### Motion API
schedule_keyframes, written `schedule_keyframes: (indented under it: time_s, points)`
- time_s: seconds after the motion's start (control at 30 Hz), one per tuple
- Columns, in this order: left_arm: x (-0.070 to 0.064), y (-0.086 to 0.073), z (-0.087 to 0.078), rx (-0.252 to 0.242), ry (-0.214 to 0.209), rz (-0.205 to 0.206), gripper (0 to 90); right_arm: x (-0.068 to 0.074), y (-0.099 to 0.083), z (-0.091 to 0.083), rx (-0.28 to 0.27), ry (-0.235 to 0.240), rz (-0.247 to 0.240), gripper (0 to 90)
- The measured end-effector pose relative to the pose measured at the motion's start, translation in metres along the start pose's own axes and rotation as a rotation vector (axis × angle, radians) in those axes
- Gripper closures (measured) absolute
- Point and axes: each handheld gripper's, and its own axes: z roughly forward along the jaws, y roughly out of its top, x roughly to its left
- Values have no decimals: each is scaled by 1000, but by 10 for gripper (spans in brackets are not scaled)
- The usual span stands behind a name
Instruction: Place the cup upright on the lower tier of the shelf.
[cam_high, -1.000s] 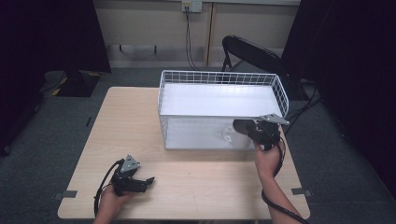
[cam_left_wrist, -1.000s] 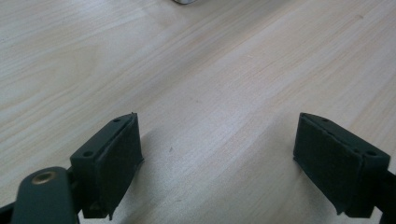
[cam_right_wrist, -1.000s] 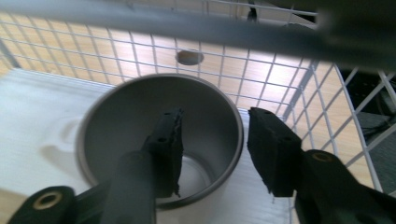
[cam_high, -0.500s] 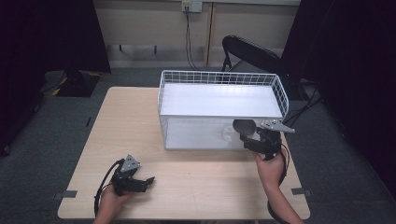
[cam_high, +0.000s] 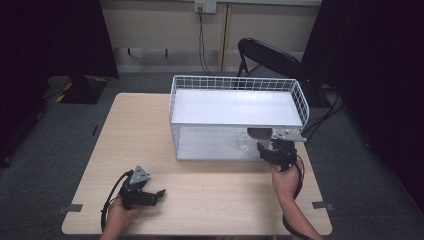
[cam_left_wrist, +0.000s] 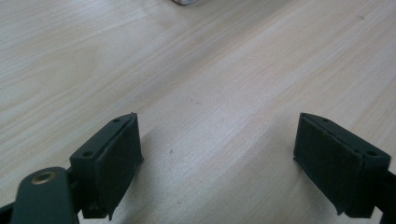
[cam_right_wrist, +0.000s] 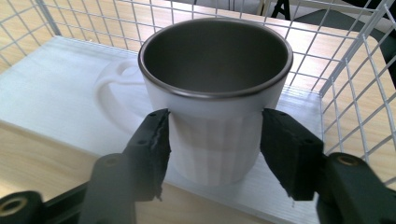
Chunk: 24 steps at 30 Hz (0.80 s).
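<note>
Right gripper view | mug (cam_right_wrist: 217, 116): white, dark inside, upright | tongs (cam_right_wrist: 212, 140) around it

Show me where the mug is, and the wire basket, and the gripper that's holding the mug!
mug (cam_right_wrist: 212, 135), right gripper view, on its white front wall below the rim.
wire basket (cam_high: 235, 84), high view, on its far top rim.
right gripper (cam_right_wrist: 212, 154), right gripper view, midway between the two black jaws that clasp the mug.

The wire basket (cam_high: 235, 85) walls the table's (cam_high: 125, 135) far right half; its wall rises just beside the mug (cam_right_wrist: 215, 93); tabletop left lies bare.
</note>
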Motion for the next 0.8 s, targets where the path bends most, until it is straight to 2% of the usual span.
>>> schedule_keyframes:
  time_s: [0.27,0.37,0.4,0.5,0.57,0.67,0.8]
  points:
    - [0,0,0,-1,0,-1,145,-6,-4,4,13,2,5,394]
    - [0,0,0,-1,0,-1,144,-7,-4,0,-3,21,6,300]
    - [0,0,0,-1,0,-1,145,-5,-3,-2,-9,37,-7,233]
    - [0,0,0,-1,0,-1,145,-3,-1,-5,-33,57,-22,158]
    - [0,0,0,-1,0,-1,144,-1,-1,-8,-42,73,-28,142]
    - [0,0,0,-1,0,-1,145,2,-1,-11,-55,68,-51,139]
    - [0,0,0,-1,0,-1,145,4,-3,-15,-65,92,-55,136]
